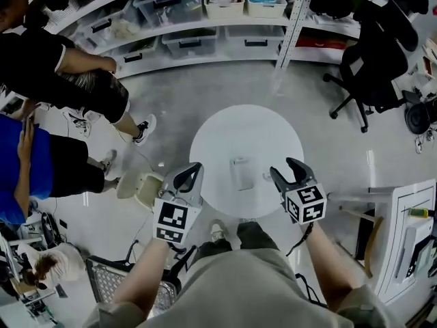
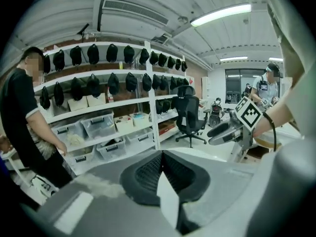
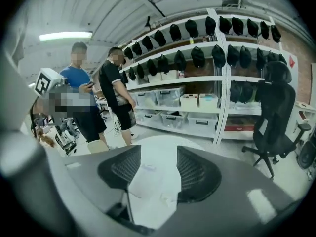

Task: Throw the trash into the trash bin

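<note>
A round white table stands in front of me. On it lies a flat white piece of trash, with a small white scrap to its right. My left gripper hangs over the table's near left edge, its dark pads meeting at the tips with nothing between them. My right gripper is open over the near right edge. The trash shows between its pads, untouched. A beige bin sits on the floor left of the table.
Two people stand at the left near the bin. Shelves with plastic boxes run along the back. A black office chair is at the right, a white cabinet near right, and a wire basket near left.
</note>
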Tool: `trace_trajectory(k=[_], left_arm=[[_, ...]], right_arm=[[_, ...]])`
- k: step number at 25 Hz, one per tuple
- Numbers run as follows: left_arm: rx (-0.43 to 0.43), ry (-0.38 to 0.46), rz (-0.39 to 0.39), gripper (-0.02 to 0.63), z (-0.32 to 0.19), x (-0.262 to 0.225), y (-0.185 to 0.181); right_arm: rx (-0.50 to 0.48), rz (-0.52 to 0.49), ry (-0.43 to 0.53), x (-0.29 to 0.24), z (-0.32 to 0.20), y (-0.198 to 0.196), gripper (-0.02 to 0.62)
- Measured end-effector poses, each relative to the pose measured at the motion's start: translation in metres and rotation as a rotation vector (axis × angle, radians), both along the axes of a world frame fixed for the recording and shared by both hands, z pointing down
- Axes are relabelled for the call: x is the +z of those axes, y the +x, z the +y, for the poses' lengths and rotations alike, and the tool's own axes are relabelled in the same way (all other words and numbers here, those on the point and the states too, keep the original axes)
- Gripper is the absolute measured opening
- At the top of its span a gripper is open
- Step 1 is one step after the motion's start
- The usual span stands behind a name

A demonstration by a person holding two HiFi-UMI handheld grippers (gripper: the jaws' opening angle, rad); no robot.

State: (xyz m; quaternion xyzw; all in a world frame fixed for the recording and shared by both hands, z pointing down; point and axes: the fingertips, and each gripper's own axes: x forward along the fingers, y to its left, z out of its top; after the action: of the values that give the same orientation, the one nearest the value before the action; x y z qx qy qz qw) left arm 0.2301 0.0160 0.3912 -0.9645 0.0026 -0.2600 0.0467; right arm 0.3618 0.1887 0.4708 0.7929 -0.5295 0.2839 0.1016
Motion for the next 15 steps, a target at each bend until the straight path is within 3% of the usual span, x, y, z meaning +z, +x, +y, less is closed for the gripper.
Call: trace_trajectory(k=[3,7,15], left_arm=[[-0.034,-0.090,-0.093,0.003,0.004,0.038,0.009],[-0.030,-0.095,-0.173,0.003,0.010,0.081,0.019],[-0.052,-0.189,-0.303,0.002,0.031,0.147,0.018]], right_arm=[[-0.025,-0.043,-0.085,0.052,0.005,0.005,0.224],[-0.058,-0.087,-0.181,0.109,0.013,0.006,0.224],[-0.114,-0.180,-0.337,0.189,0.031,-0.007,0.210]])
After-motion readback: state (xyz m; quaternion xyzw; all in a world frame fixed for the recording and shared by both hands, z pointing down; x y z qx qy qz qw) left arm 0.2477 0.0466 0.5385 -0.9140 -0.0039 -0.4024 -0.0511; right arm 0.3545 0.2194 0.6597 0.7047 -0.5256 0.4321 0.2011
